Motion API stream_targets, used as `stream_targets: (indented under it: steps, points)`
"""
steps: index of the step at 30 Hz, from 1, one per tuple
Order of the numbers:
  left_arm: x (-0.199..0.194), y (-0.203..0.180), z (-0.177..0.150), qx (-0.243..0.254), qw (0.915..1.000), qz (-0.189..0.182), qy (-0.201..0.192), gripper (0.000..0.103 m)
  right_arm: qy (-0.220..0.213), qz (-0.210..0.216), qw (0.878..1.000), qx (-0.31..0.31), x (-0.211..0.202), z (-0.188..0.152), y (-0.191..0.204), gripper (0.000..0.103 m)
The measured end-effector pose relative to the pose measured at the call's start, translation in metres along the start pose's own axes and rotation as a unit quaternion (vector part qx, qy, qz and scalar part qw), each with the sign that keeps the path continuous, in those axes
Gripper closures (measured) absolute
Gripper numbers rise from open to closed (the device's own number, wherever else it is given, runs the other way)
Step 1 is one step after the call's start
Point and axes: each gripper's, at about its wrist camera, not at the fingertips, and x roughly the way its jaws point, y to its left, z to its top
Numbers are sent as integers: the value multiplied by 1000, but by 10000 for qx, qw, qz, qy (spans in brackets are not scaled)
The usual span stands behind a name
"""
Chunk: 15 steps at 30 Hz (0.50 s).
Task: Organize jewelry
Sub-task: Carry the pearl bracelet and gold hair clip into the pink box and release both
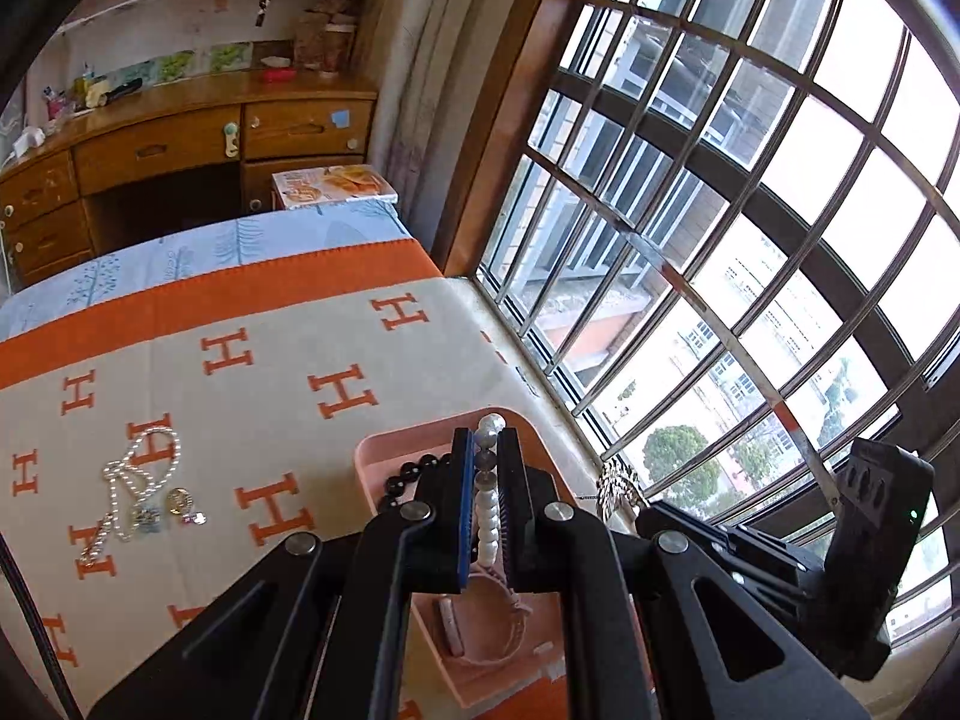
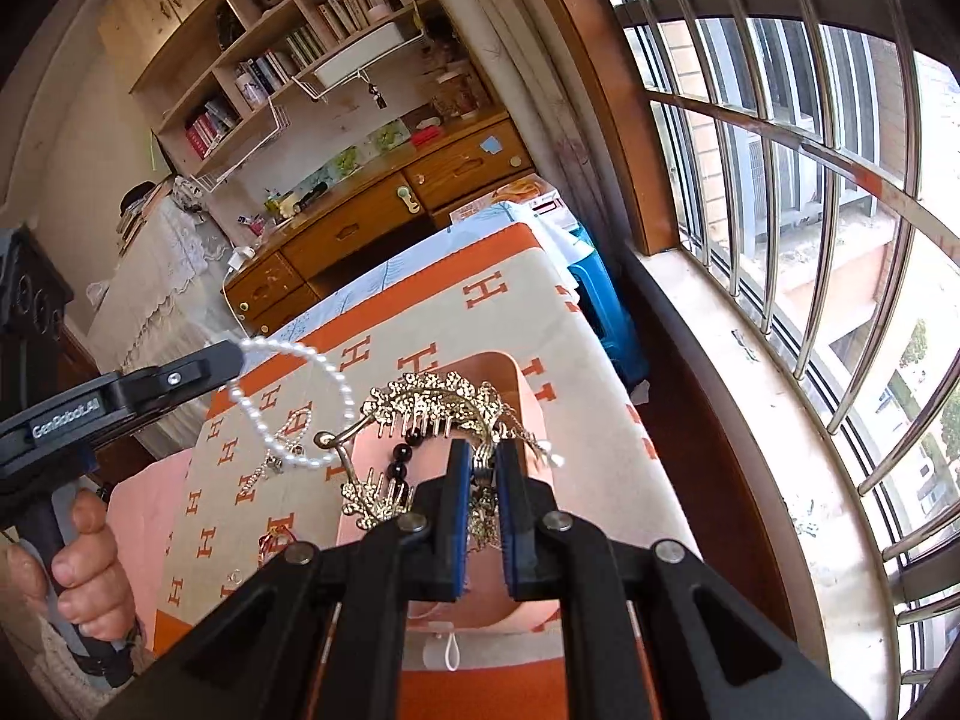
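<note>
My left gripper (image 1: 485, 450) is shut on a white pearl bracelet (image 1: 487, 516) and holds it above the pink tray (image 1: 384, 450); the bracelet also shows as a hanging loop in the right wrist view (image 2: 312, 402). My right gripper (image 2: 480, 468) is shut on a gold ornate hair comb piece (image 2: 432, 399), held above the pink tray (image 2: 534, 420). A black bead bracelet (image 1: 414, 471) lies in the tray, also seen in the right wrist view (image 2: 399, 456). A pink band (image 1: 492, 630) lies in the tray. A silver chain with charms (image 1: 141, 480) lies on the cloth.
The tray sits on a cream cloth with orange H letters (image 1: 270, 372), close to the window sill (image 2: 750, 420) and barred window (image 1: 720, 210). A wooden desk (image 1: 180, 144) stands beyond the bed. A small red item (image 2: 276, 540) lies on the cloth.
</note>
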Motion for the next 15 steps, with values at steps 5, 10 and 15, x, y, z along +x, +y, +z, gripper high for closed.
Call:
stream_targets:
  steps: [5, 10, 15]
  points:
    - [64, -3, -3, 18, 9984, 40, 560, 93, 133, 73, 9998, -94, 4, -7, -3, 95]
    - [72, 6, -10, 78, 9968, 635, 480, 46, 282, 224, 9991, -220, 12, -11, 3, 95]
    - [40, 21, -12, 7, 9956, 934, 113, 38, 412, 313, 9980, -366, 24, -12, 12, 95]
